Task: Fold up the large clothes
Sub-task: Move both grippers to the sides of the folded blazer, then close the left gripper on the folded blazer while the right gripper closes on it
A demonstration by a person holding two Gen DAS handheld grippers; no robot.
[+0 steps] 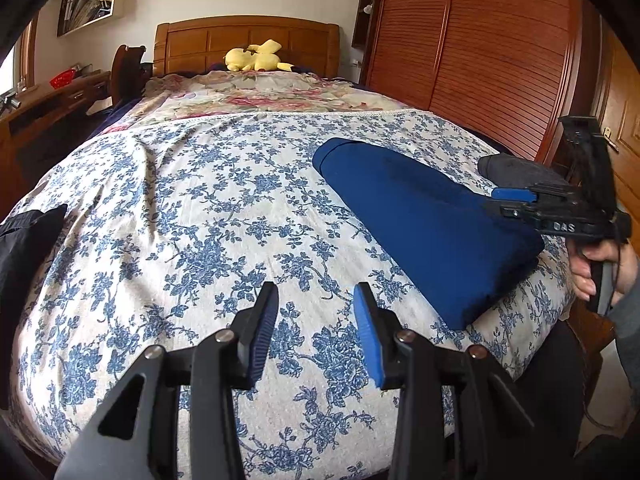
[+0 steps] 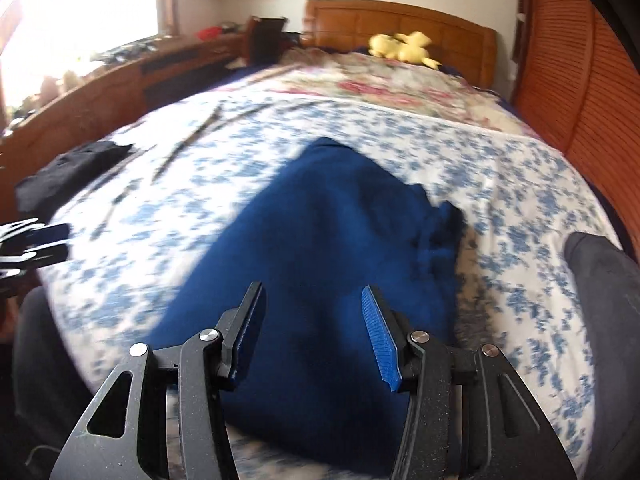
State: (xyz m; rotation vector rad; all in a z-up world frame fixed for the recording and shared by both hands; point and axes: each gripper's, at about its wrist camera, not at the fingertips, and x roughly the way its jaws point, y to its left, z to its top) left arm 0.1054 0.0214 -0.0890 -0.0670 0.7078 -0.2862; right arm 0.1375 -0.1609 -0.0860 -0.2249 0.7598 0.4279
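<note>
While both grippers hang empty, the blue garment (image 1: pixel 428 224) lies folded on the bed (image 1: pixel 200 220), toward 3 o'clock in the left wrist view.

Left gripper (image 1: pixel 316 332): jaws part open, nothing between them, over bare bedspread. Right gripper (image 2: pixel 312 336): jaws part open, empty, above the garment's near end; its view is smeared, so contact cannot be judged. Risks, as judgement: a pinch that catches only the top layer would peel the fold open; the loose flap at about 2 o'clock in the right view could drag and bunch; the bundle sits near the bed edge and might slide off if pushed. Further stock: black cloth (image 1: pixel 28 240) at 9 o'clock, grey cloth (image 1: pixel 516 172) at 3 o'clock. Containers: wall shelf (image 1: pixel 92 0) at 11 o'clock, holding what look like papers; red basket (image 1: pixel 62 79) on the desk, contents not discernible.
</note>
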